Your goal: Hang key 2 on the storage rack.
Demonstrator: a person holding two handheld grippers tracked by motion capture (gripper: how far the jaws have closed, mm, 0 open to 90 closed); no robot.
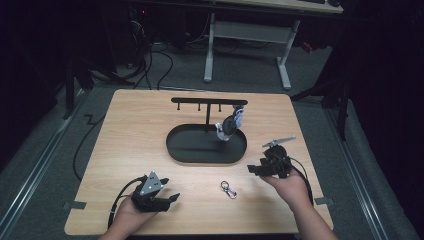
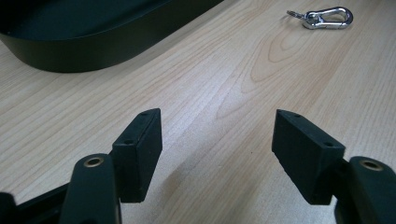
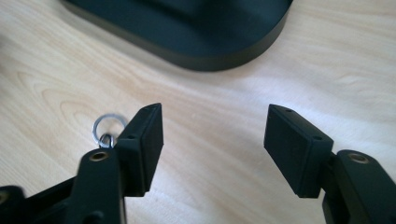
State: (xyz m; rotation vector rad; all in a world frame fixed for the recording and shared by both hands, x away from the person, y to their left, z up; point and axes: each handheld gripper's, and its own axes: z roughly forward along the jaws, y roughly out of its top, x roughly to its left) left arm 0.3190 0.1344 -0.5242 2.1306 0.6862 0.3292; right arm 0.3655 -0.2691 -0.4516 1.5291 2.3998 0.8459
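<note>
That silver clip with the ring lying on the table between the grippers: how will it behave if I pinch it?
The clip lies flat on the wooden table, so it probably sits low for wide pads and may skid on the smooth surface. Its polished metal looks slippery. The ring seems loosely linked, so it will likely swing once lifted. Both the left gripper and right gripper stand open.

A tray (image 1: pixel 185 150) sits mid-table (image 1: pixel 130 125), a rack (image 1: pixel 209 102) rising from it with a keychain (image 1: pixel 230 125) hanging at its right end. In front of the tray lies a clip (image 1: pixel 228 189), between the left tool (image 1: pixel 172 199) and the right tool (image 1: pixel 254 167).
</note>
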